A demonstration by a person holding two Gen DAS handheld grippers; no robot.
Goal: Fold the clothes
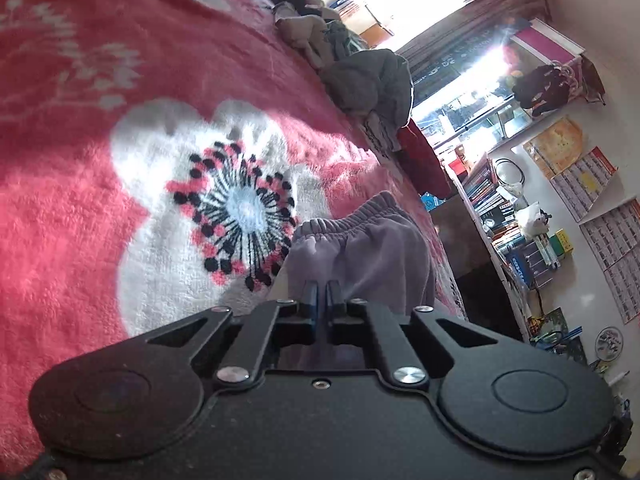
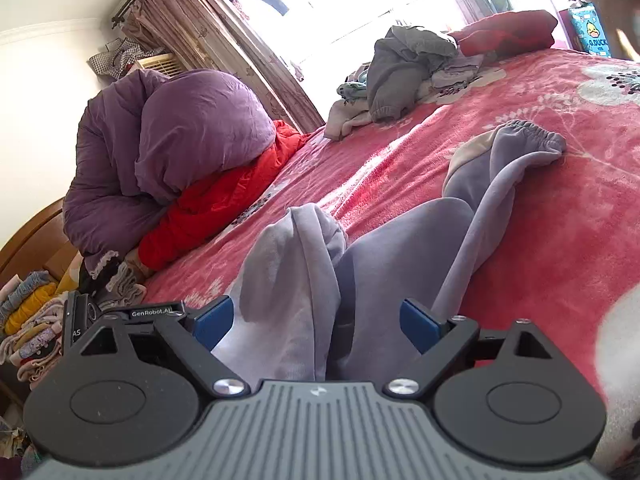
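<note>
Red flowered blanket (image 2: 520,208) covers the bed; on it lie lilac sweatpants (image 2: 400,248). Right gripper (image 2: 316,320) has wide fingers around bunched cloth, not pressing. Left gripper (image 1: 322,294) fingers are closed at the pants' fabric.

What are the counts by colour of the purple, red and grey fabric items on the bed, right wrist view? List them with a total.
Purple: 2, lavender sweatpants, purple quilt
Red: 2, red padded garment, red cushion
Grey: 1, grey garment
Total: 5
</note>
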